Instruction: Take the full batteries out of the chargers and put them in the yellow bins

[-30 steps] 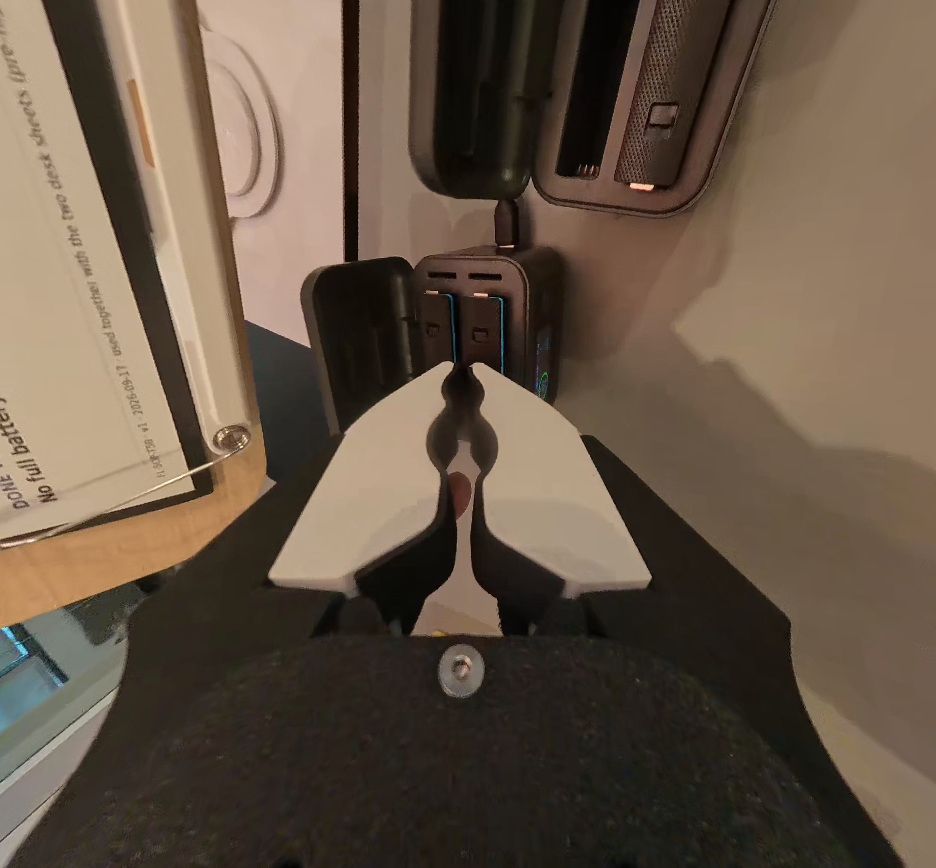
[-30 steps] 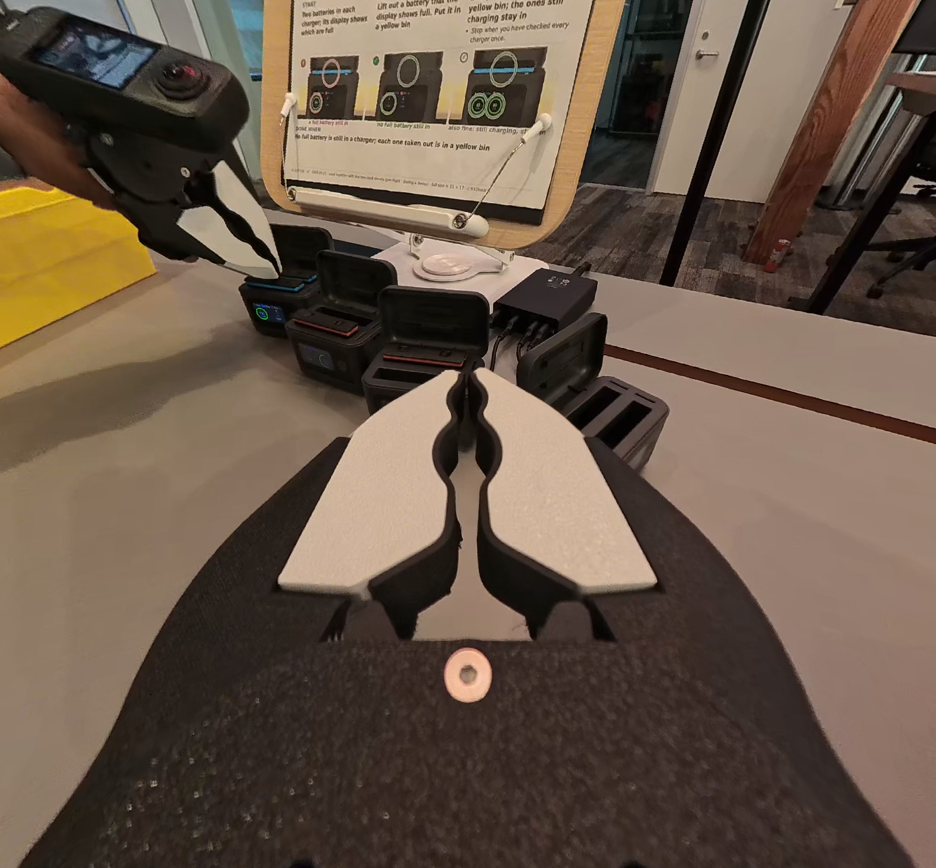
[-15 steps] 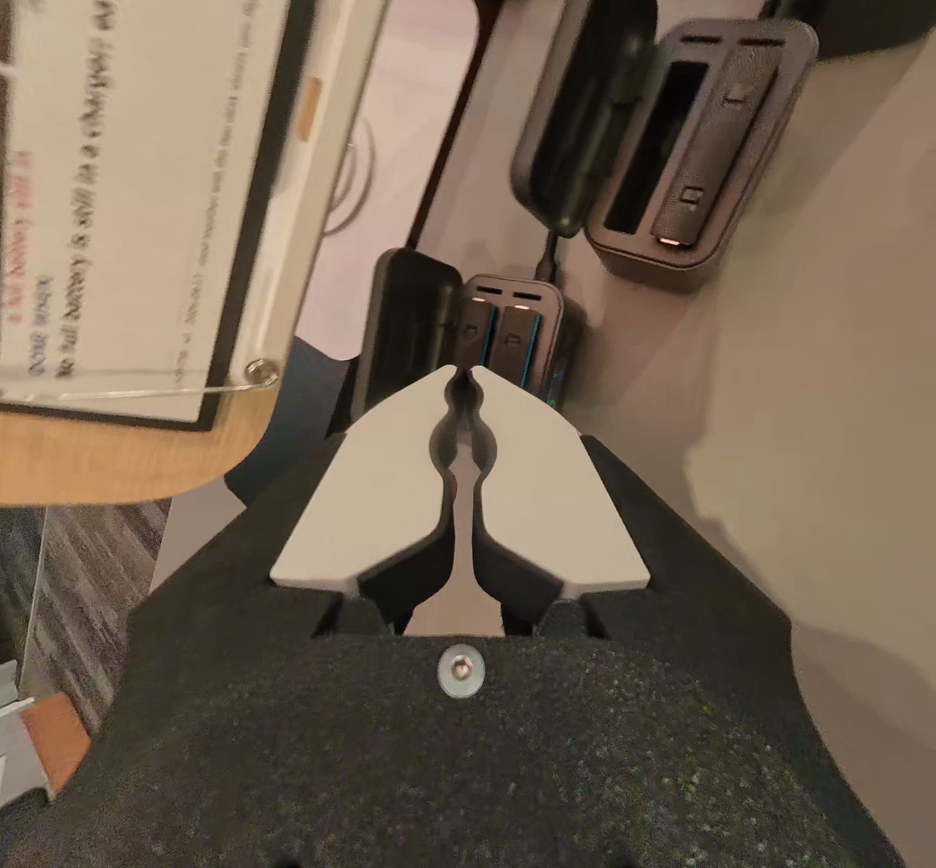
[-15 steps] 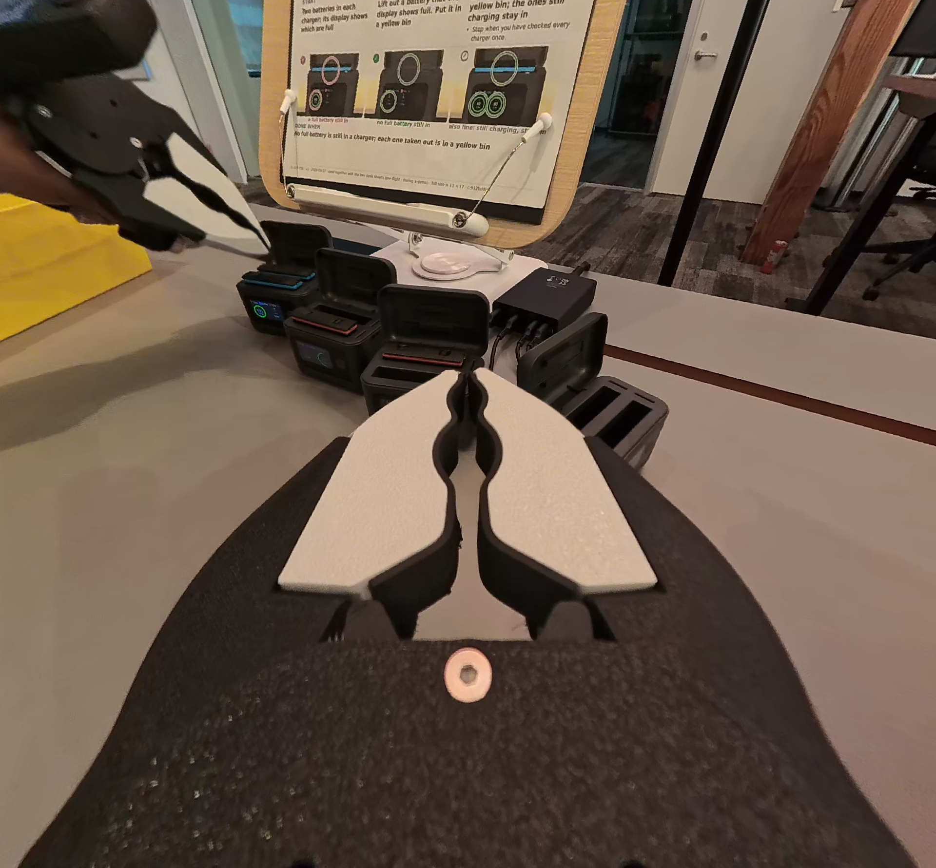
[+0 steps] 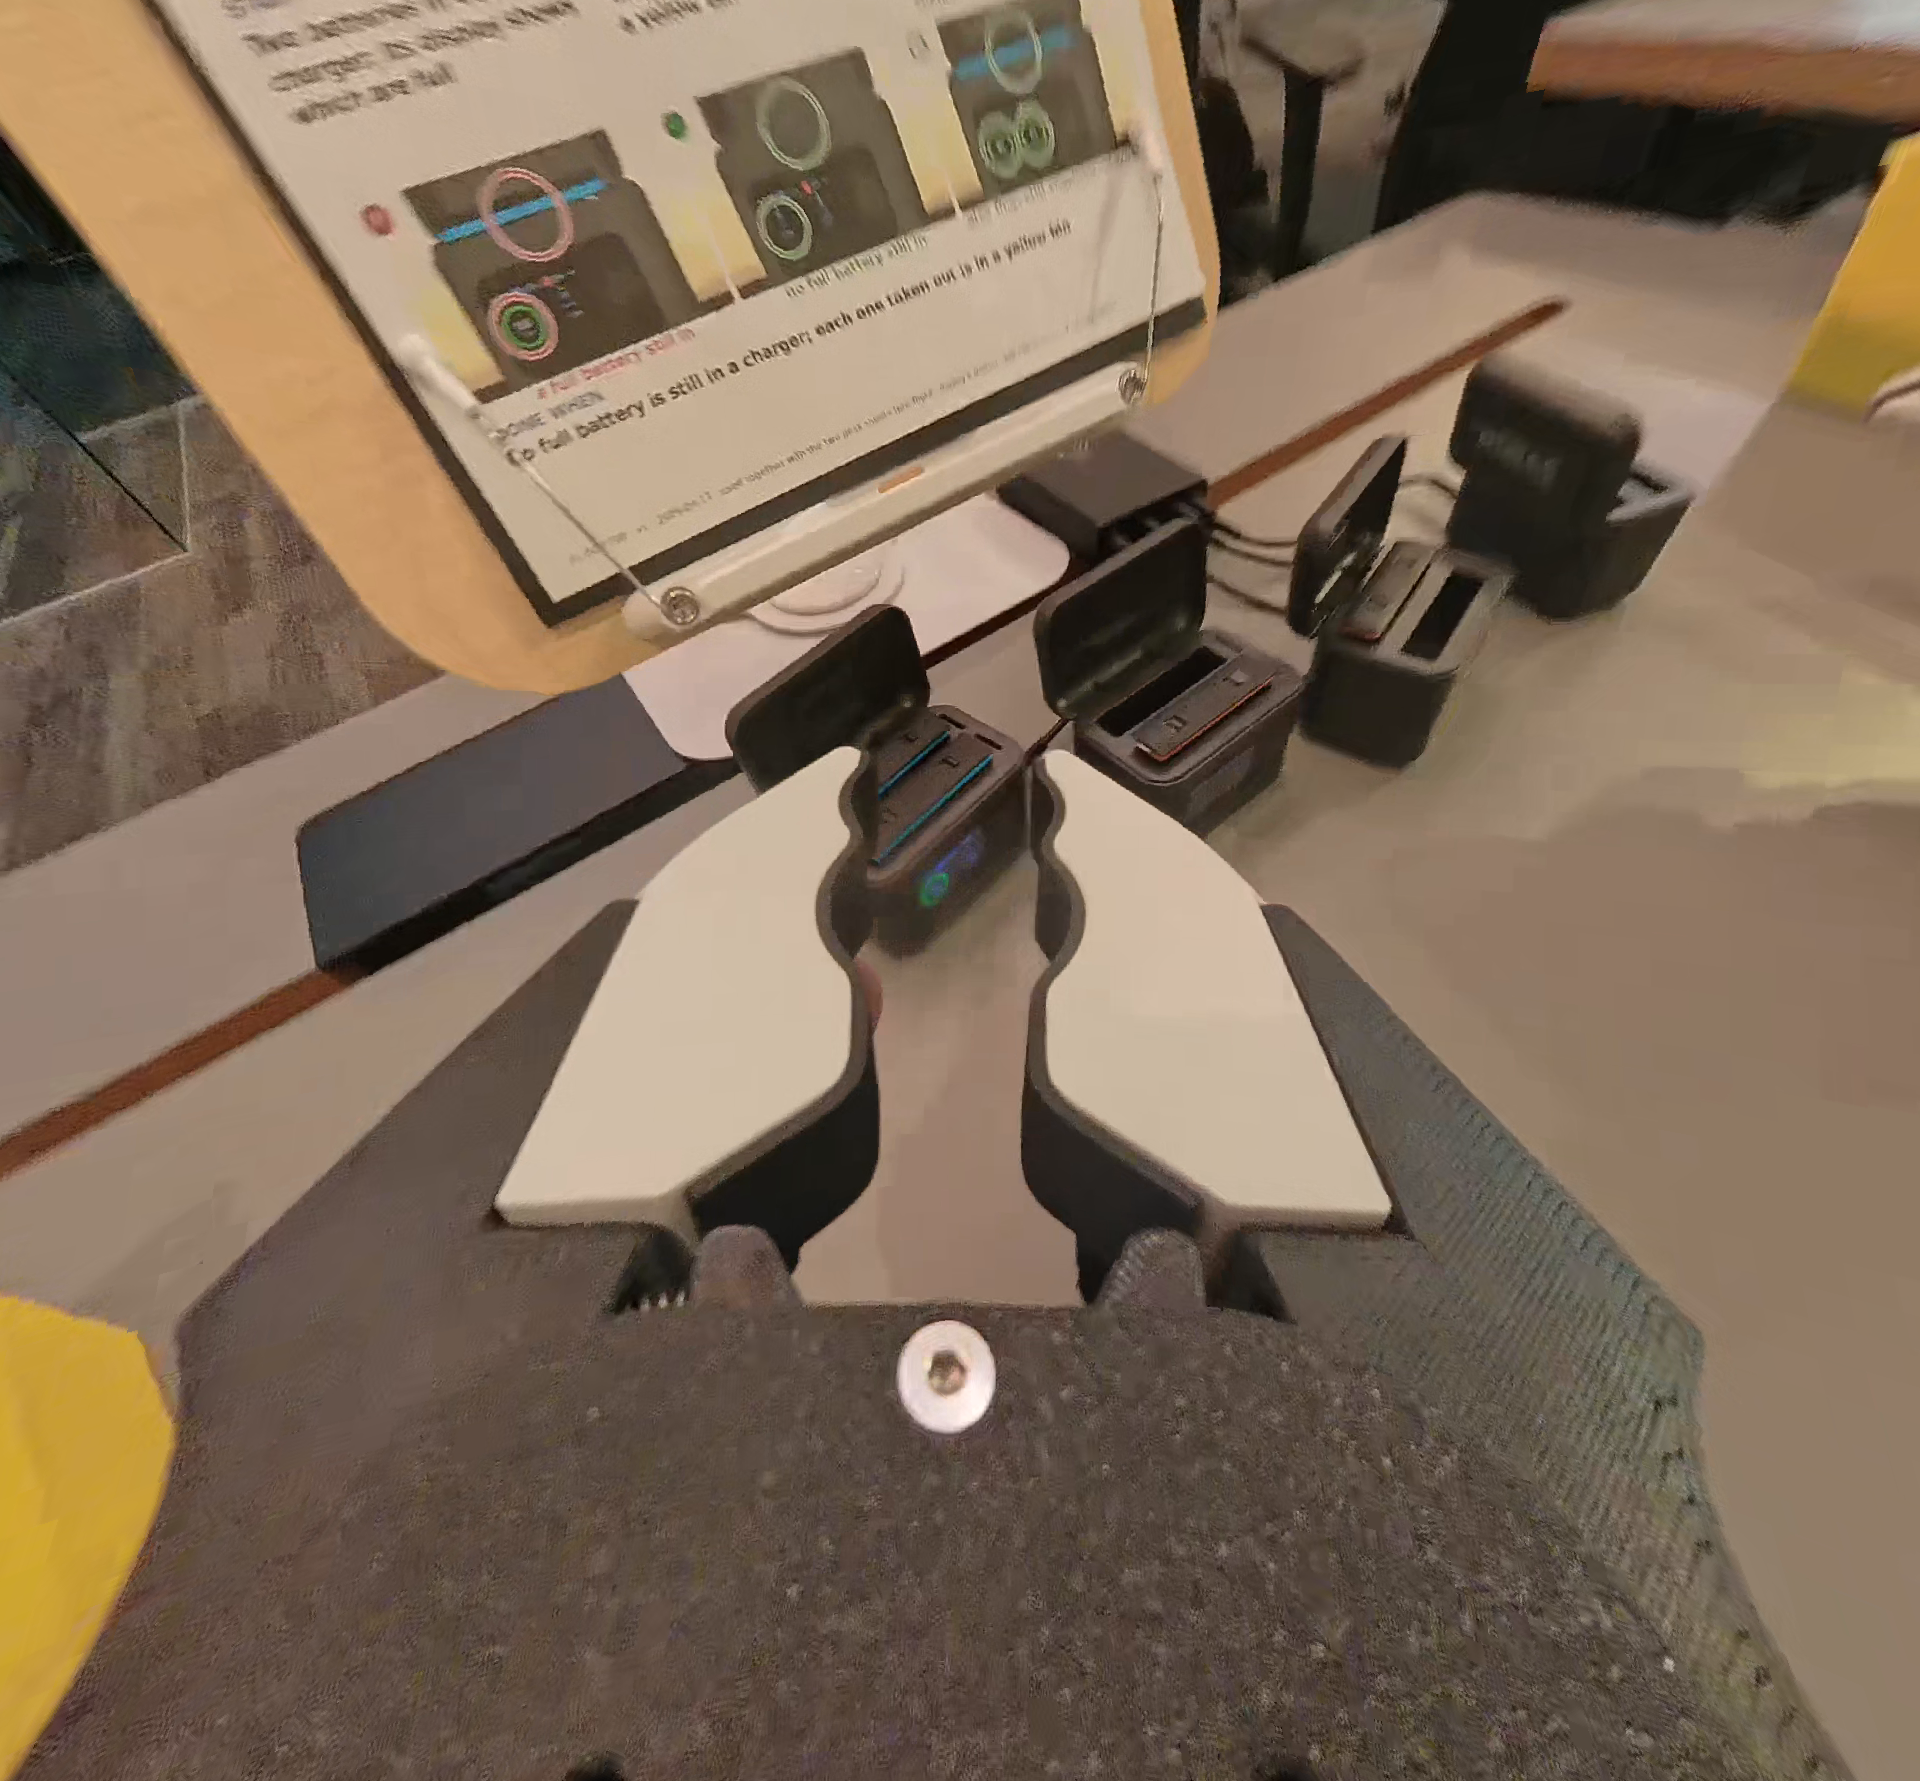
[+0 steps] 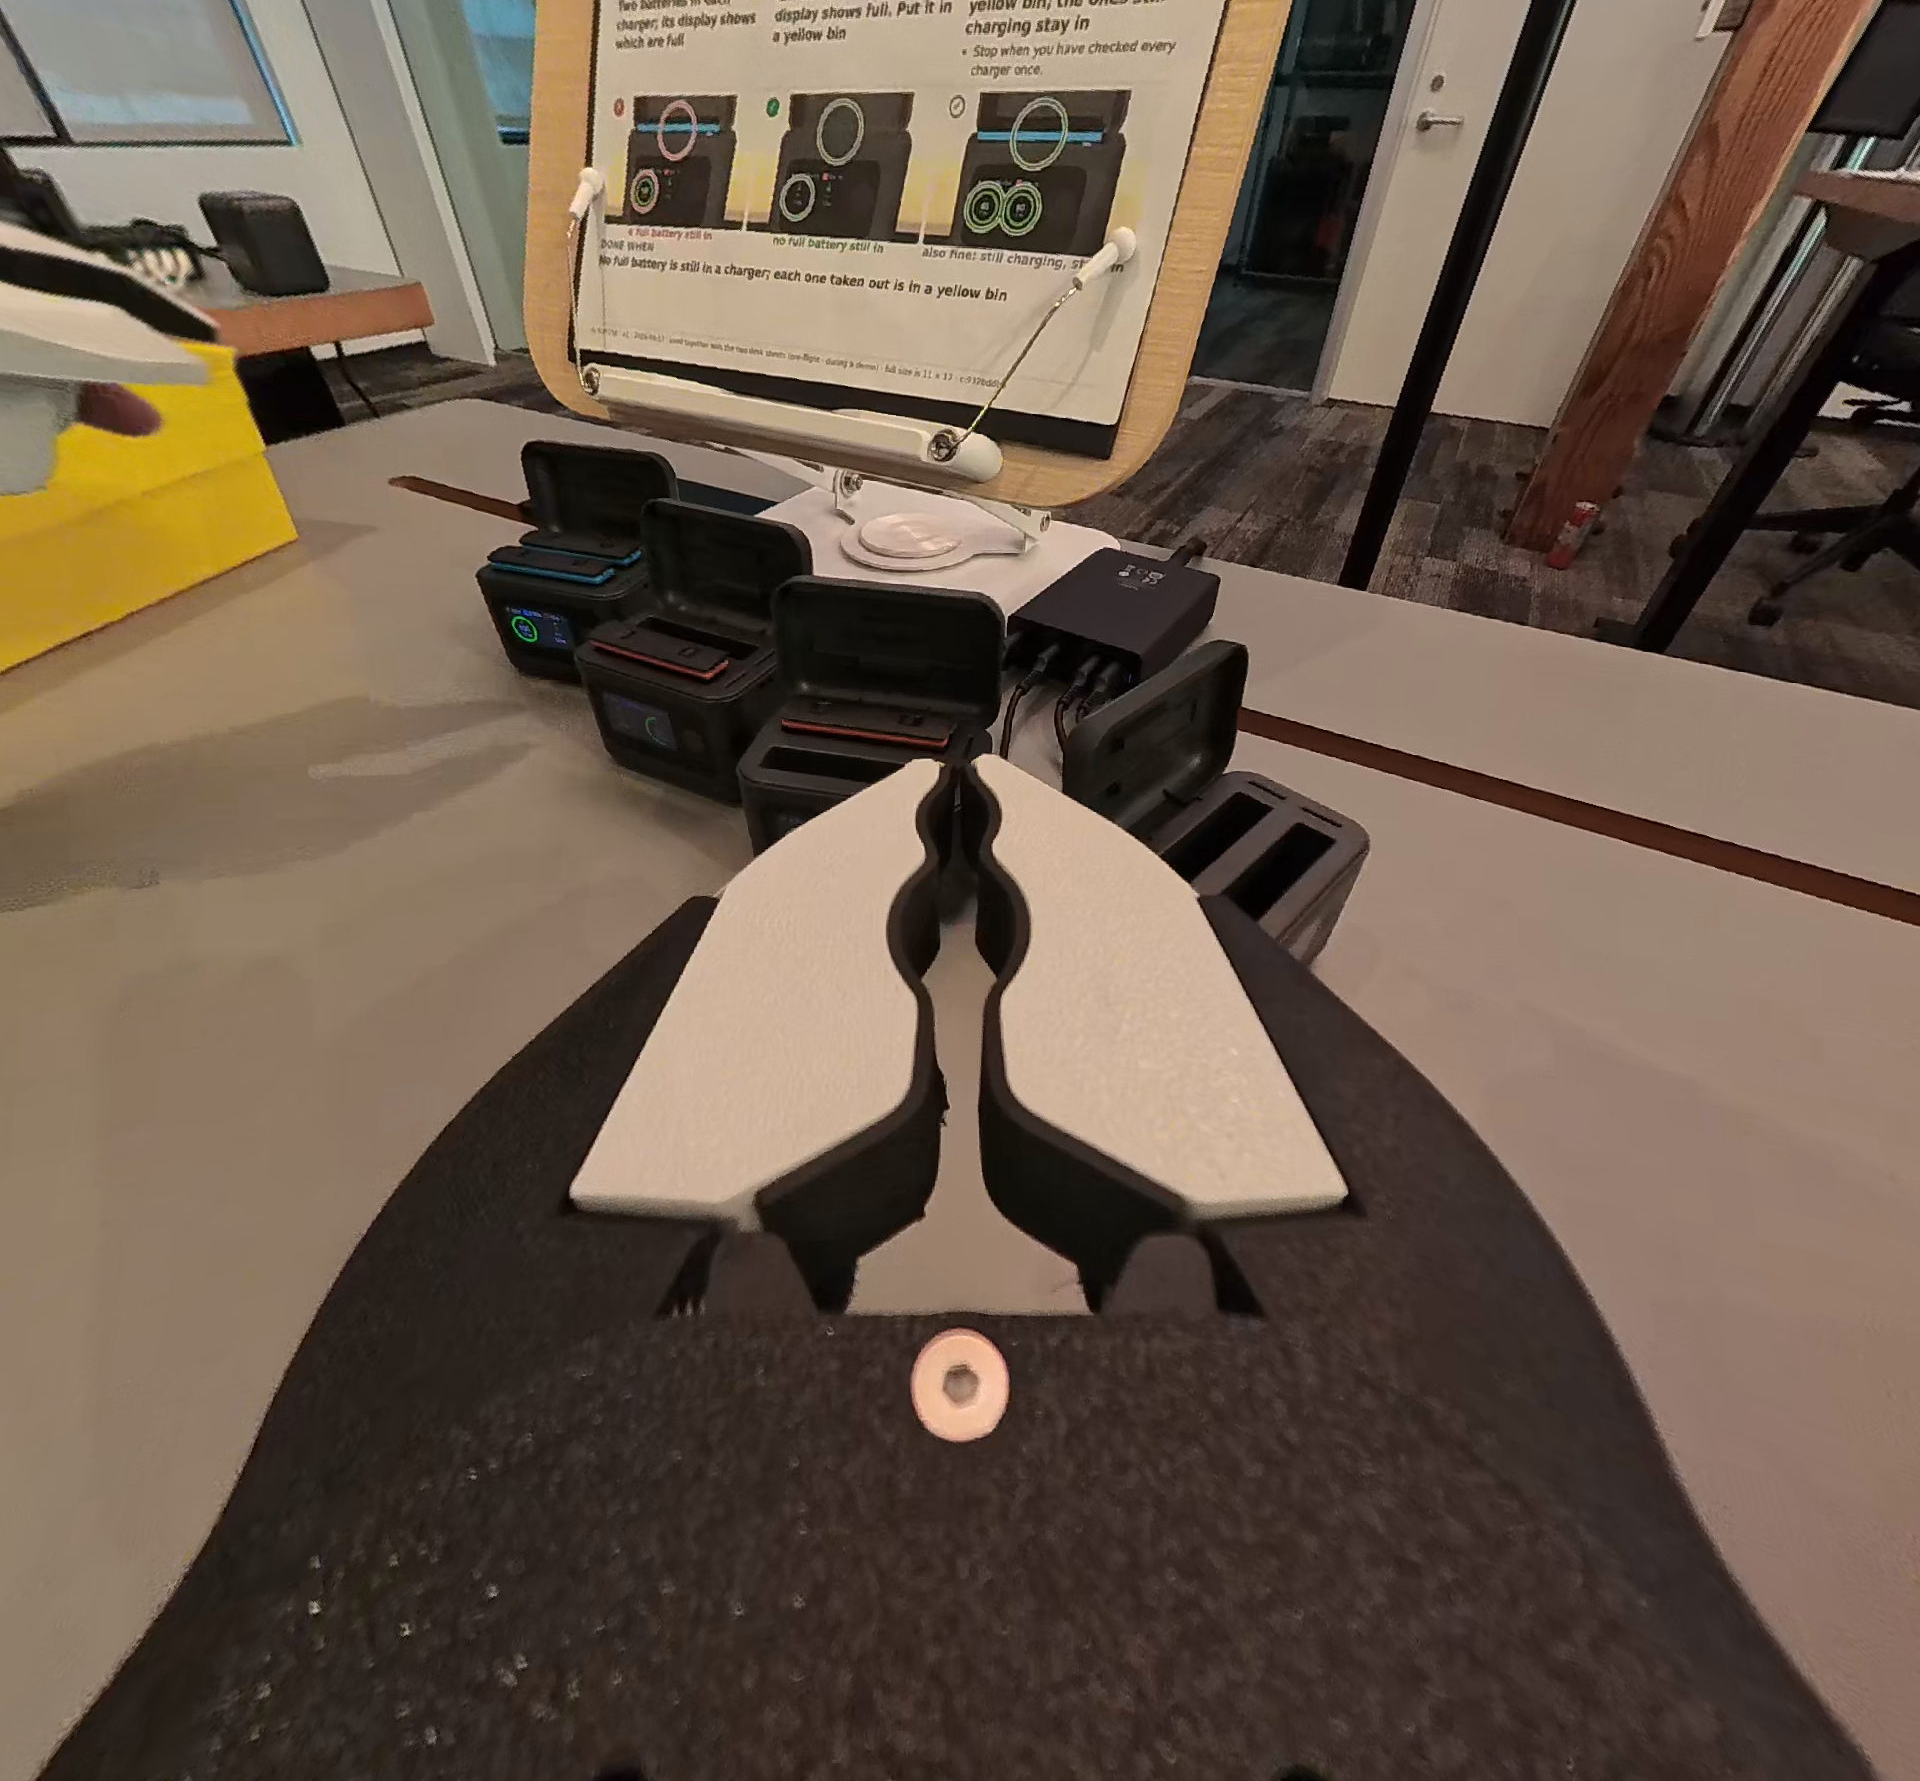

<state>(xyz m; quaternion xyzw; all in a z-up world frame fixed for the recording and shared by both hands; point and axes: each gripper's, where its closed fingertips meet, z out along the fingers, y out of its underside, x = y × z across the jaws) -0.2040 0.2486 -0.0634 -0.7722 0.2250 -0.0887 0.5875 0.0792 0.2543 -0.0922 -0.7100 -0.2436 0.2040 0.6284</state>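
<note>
Four black chargers stand in a row with their lids open. In the left wrist view the nearest charger (image 5: 940, 832) holds two blue-edged batteries (image 5: 930, 791) and shows a green ring on its display. My left gripper (image 5: 951, 775) is open and empty, with its tips either side of that charger and short of it. The same charger also shows in the right wrist view (image 6: 545, 604). My right gripper (image 6: 958, 777) is shut and empty, low over the table in front of the third charger (image 6: 862, 744). A yellow bin (image 6: 135, 516) stands at the left.
The second charger (image 6: 675, 692) and the third each hold one red-edged battery. The fourth charger (image 6: 1262, 848) has empty slots. A black power hub (image 6: 1117, 599) with cables and a wooden instruction board (image 6: 883, 152) stand behind the row. Another yellow bin (image 5: 1865, 277) sits far right. Tip to tip, the grippers are about 30 cm apart.
My left gripper has drawn back from the first charger, tipped from looking down to looking forward, and opened from shut. My right gripper has not moved.
</note>
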